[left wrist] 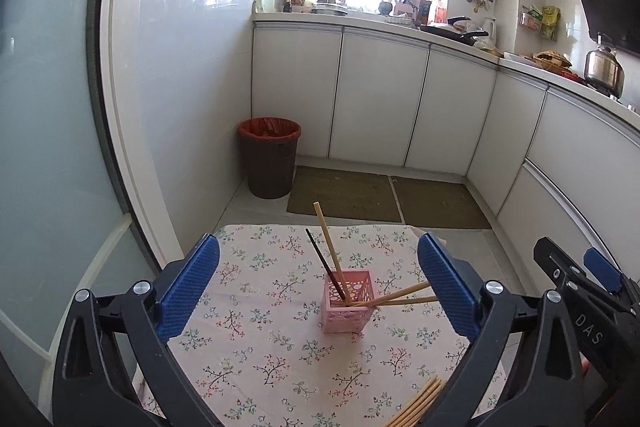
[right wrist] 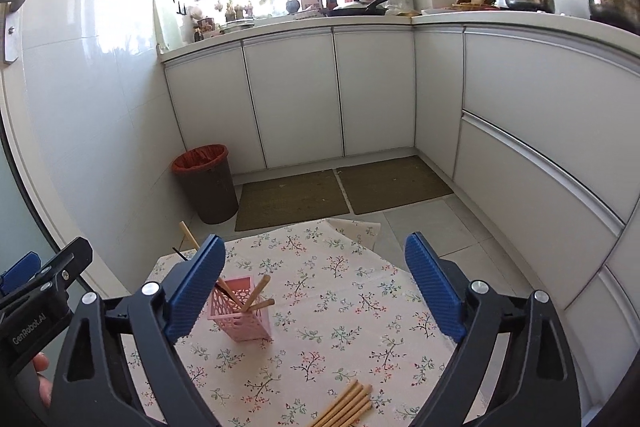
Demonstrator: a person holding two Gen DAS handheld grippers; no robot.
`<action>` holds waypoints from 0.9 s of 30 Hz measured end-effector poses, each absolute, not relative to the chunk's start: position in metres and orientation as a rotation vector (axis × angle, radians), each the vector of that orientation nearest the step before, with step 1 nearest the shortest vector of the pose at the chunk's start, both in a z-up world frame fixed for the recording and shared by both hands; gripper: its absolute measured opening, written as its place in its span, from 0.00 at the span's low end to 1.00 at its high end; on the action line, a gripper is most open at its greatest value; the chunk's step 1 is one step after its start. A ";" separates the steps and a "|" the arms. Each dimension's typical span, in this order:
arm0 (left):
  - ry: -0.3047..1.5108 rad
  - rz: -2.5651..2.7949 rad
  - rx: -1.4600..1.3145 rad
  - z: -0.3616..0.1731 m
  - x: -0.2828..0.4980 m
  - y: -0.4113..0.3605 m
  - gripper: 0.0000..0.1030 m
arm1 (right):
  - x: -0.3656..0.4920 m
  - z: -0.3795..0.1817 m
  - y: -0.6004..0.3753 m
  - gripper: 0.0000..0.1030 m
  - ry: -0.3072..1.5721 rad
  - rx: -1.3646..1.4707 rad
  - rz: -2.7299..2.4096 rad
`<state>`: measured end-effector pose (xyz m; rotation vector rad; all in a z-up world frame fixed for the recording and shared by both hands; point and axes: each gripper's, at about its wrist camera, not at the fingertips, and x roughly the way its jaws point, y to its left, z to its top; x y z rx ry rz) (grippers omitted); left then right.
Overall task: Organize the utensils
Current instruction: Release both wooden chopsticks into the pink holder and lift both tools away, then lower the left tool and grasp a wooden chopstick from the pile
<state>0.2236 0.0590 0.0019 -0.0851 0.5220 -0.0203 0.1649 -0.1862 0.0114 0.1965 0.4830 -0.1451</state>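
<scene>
Chopsticks [left wrist: 416, 407] are what this job turns on: a loose bundle of pale wooden ones lies at the bottom edge of both views, on the floral tablecloth [left wrist: 256, 359], near the pink lattice holder [left wrist: 348, 301] that stands at centre of the left view.

Both tools are spread wide and carry nothing. The left gripper [left wrist: 320, 291] frames the holder between its blue pads, without touching it; the right gripper [right wrist: 316, 291] hangs over bare cloth with the holder just beside its left pad.

My judgement is that the next pick comes from the bundle. Best take one stick near its middle, lift it clear of its neighbours, then tip it upright before lowering, since the sticks already leaning out could snag it.

Count: one holder; in it three pale chopsticks and one dark one [left wrist: 326, 267]. The bundle shows about five, its lower ends cut off by the frame.
</scene>
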 end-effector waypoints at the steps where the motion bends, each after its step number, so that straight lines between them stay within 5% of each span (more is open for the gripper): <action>1: 0.523 -0.023 -0.085 0.001 0.221 0.058 0.93 | 0.160 0.011 -0.186 0.89 0.478 0.195 -0.154; 16: 0.566 -0.064 -0.052 -0.014 0.197 0.049 0.93 | 0.114 -0.014 -0.206 0.94 0.507 0.220 -0.214; 27: 0.973 -0.279 0.239 -0.121 0.228 -0.024 0.93 | 0.083 -0.121 -0.271 0.94 0.811 0.285 -0.199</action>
